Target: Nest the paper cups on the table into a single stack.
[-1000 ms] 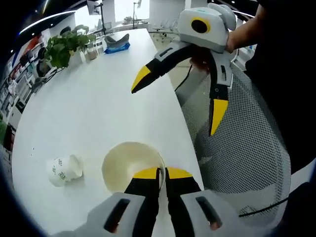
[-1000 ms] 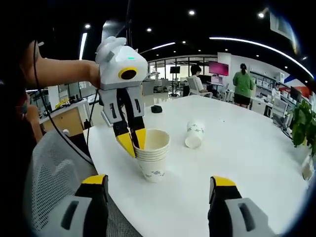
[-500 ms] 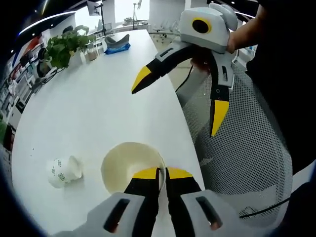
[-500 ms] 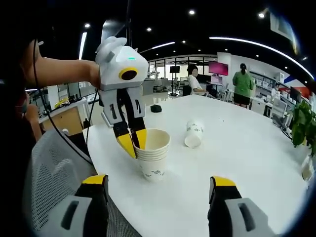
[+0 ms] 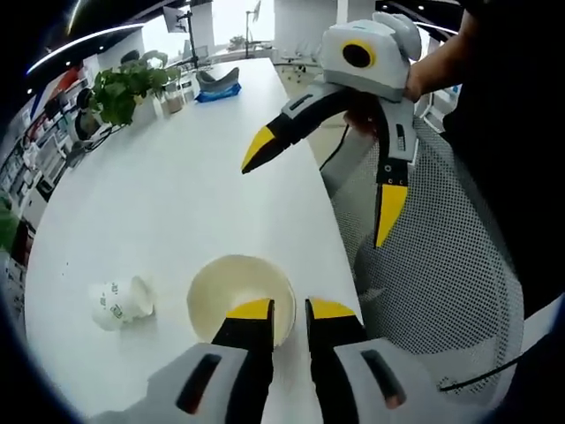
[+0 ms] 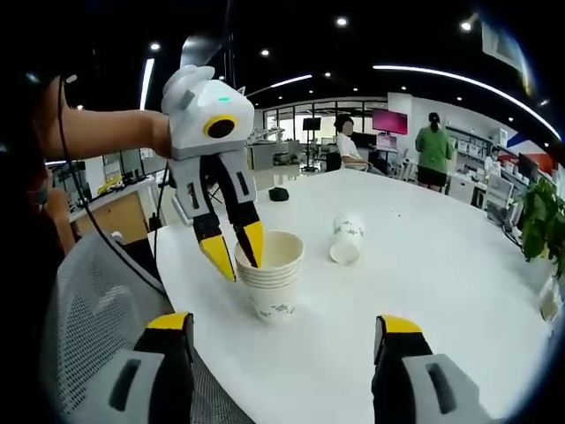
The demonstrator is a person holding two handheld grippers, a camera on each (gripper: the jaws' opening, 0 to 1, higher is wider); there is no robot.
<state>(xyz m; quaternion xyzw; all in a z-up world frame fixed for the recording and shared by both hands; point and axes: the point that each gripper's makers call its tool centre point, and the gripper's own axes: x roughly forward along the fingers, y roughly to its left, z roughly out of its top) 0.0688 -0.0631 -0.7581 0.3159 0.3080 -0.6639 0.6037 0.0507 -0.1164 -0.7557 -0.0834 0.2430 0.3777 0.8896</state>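
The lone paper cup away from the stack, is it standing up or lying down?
Lying down. The lone cup rests on its side on the white table, apart from the upright stack, printed wall showing.

Potted plant on white table, mesh chair, dark object, wall screen

My left gripper has a pale grey-white housing with a yellow ring and a small green light, black jaws tipped yellow. My right gripper looks alike, a thin black cable trailing beneath it. I'm wearing dark clothing.
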